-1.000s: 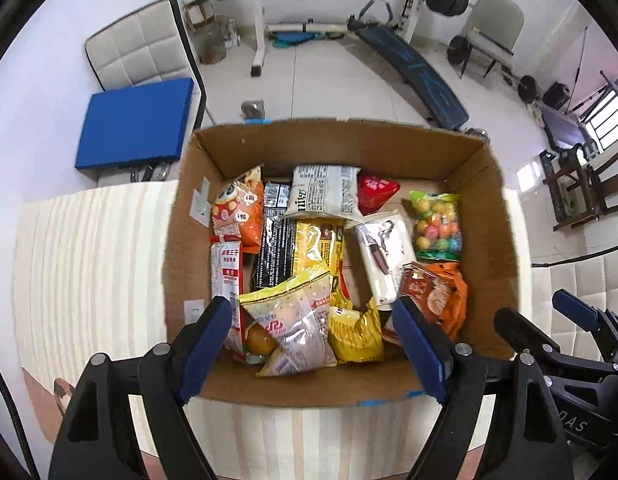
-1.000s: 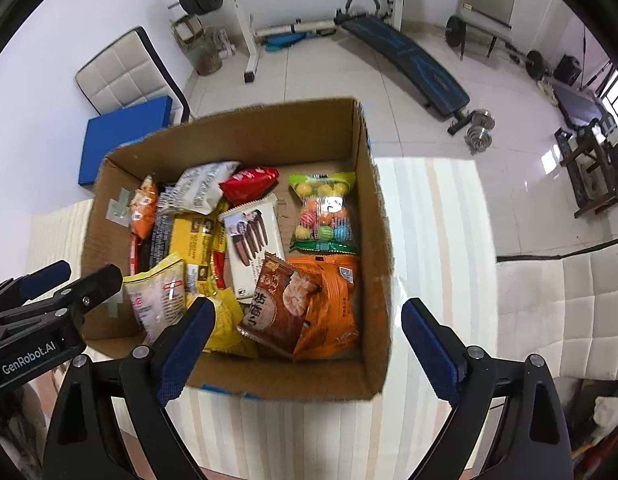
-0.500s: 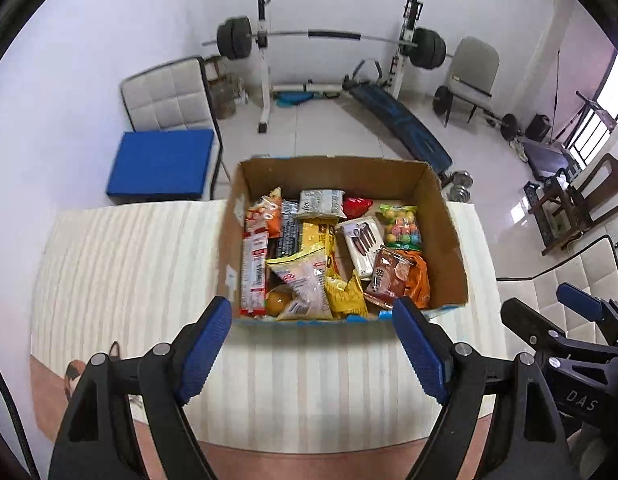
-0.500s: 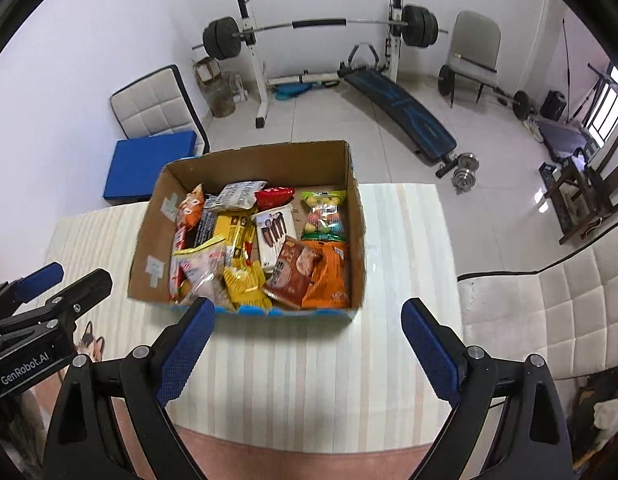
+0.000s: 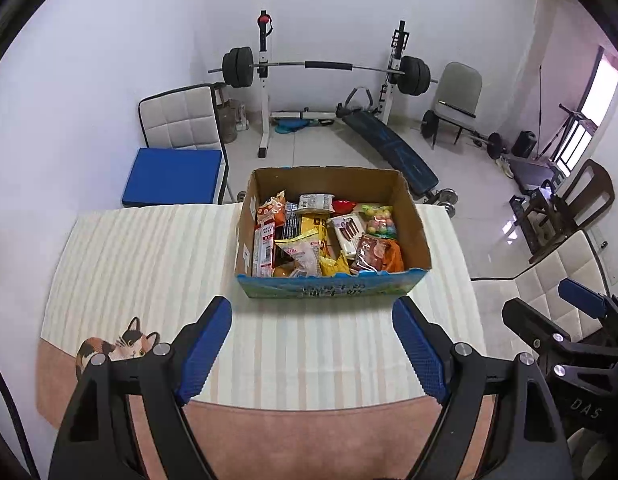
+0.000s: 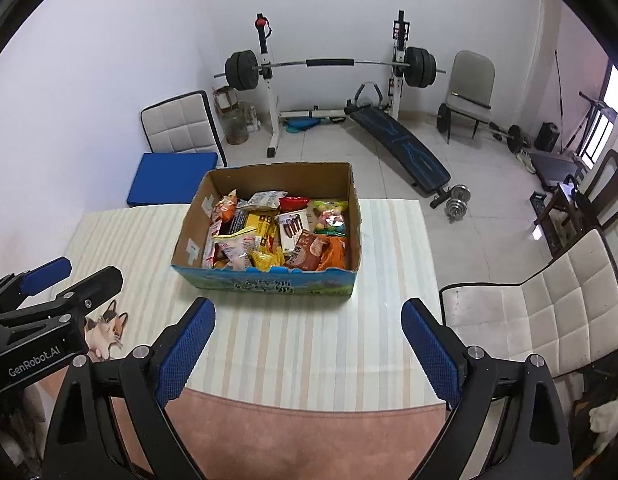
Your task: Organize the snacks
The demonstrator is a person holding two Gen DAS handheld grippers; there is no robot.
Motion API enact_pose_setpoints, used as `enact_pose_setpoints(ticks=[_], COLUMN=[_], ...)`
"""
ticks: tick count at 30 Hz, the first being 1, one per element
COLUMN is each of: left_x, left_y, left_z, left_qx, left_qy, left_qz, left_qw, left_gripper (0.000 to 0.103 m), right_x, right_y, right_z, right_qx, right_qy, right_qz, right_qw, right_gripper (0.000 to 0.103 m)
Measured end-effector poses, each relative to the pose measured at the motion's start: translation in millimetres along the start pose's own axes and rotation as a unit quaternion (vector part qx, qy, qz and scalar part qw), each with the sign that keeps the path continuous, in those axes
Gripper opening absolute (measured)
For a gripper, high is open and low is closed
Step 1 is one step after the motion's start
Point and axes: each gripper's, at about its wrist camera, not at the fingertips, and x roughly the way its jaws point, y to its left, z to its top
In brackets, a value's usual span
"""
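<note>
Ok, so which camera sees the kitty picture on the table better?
The left wrist view. There the cat picture shows its face, ears and orange-black back on the tablecloth, only partly cut off by the left gripper. In the right wrist view the cat picture is paler and partly hidden behind the other gripper.

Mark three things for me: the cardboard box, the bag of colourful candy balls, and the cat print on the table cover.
cardboard box (image 5: 329, 286): left wrist view, printed front wall.
bag of colourful candy balls (image 5: 381, 222): left wrist view, middle of the bag.
cat print (image 5: 135, 342): left wrist view, the cat's face.
</note>
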Motion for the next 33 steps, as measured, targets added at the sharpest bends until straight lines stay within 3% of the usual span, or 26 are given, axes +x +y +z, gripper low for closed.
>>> enact_pose_setpoints(ticks=[5, 13, 14, 17, 33], left_x=[-29, -47, -47, -47, -18], left_y=[1, 1, 2, 5, 5], left_z=[-12, -25, -26, -24, -5], left_qx=[0.006, 0.000, -0.002, -0.011, -0.015], left_qy=[-0.030, -0.038, -0.040, -0.048, -0.062], left_qz=[0.012, 0.011, 0.013, 0.011, 0.031], left_qw=[0.9995, 0.9992, 0.9991, 0.9987, 0.9975], left_gripper=[0.082, 0.082, 0.082, 0.101, 0.101], right_x=[-33, -69, -69, -69, -35], right_y=[2, 2, 2, 3, 0], right_z=[-17, -31, -30, -30, -8], right_qx=[0.000, 0.006, 0.004, 0.001, 0.008], right_qy=[-0.017, -0.029, -0.031, -0.035, -0.049], right_qz=[-0.006, -0.008, -0.009, -0.010, -0.033], right_qw=[1.000, 1.000, 0.999, 0.999, 0.998], right_gripper=[0.096, 0.097, 0.098, 0.101, 0.102])
